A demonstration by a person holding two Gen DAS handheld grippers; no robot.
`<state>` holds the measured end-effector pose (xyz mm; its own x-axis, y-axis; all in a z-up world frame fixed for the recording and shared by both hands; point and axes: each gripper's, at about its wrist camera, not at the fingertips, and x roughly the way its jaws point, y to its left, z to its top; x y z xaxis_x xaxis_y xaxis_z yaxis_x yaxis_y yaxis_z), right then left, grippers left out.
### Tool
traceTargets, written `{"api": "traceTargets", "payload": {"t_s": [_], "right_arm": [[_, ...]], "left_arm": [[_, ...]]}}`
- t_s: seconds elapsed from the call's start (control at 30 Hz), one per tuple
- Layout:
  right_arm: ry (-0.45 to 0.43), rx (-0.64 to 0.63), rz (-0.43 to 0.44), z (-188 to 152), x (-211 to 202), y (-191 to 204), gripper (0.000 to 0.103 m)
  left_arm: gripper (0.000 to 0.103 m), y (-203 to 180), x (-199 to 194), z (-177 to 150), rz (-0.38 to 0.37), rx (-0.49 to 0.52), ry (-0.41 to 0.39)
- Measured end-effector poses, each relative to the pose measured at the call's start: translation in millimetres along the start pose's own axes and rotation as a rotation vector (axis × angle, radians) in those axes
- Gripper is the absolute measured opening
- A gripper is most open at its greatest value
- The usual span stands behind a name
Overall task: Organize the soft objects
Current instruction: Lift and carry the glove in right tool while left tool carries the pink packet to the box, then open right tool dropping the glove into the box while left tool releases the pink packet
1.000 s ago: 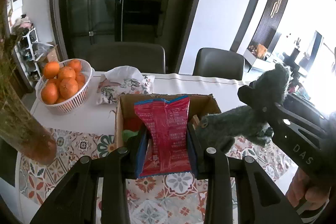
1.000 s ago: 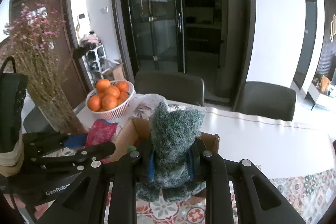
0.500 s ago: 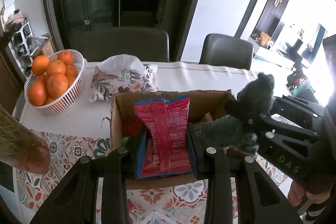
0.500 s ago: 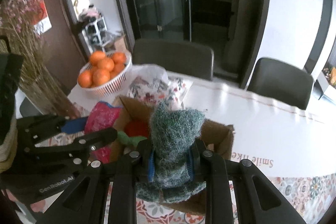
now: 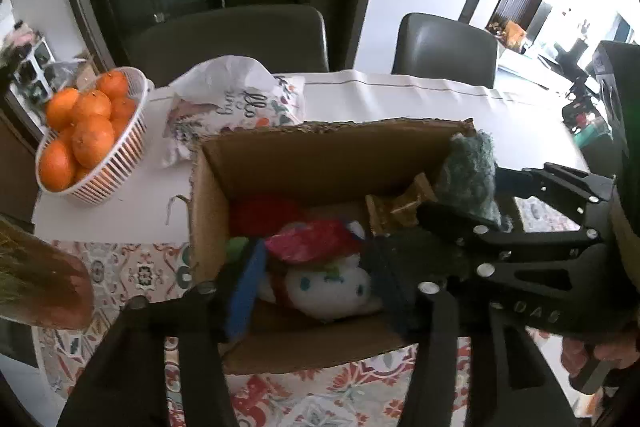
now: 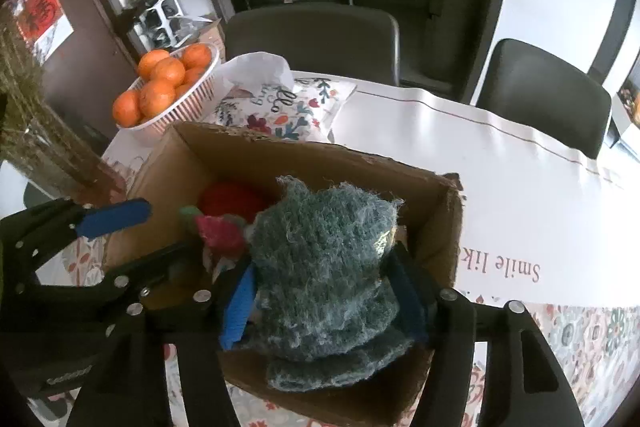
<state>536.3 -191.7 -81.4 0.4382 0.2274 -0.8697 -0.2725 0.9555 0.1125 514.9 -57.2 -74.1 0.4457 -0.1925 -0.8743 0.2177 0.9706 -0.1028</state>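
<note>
Two claws are now being opened over the open brown cardboard box [image 5: 320, 163] on the table [image 6: 500, 163], where a second ago both were clenched. The crinkly red snack packet [image 5: 316, 241] is released, dropped just ahead of the left claw [image 5: 312, 291]. The fuzzy grey-green knitted toy [image 6: 324, 279] is seen between the right claw [image 6: 324, 303] jaws, loosened, slumping into the box.

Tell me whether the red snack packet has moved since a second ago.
Yes. The red snack packet has dropped from upright between the left gripper's opening jaws, above the cardboard box rim, to lying inside it.
</note>
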Motion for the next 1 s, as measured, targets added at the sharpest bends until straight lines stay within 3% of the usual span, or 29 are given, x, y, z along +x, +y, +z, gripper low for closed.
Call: {"api": "traceTargets", "payload": {"t_s": [0.2,0.57,1.0], "right_arm": [[-0.014,0.002,-0.017,2,-6,2,0.074],[-0.035,-0.001,-0.047,7,-22,6,0.074],[-0.060,0.048,-0.055,-8,-56,-1,0.074]], "left_arm": [[0.064,1,-12,-3,0.033,-0.003,-0.026],[0.065,10,-32,-8,0.069,-0.039,-0.051],[0.068,-6,-56,-16,0.084,-0.025,-0.093]]}}
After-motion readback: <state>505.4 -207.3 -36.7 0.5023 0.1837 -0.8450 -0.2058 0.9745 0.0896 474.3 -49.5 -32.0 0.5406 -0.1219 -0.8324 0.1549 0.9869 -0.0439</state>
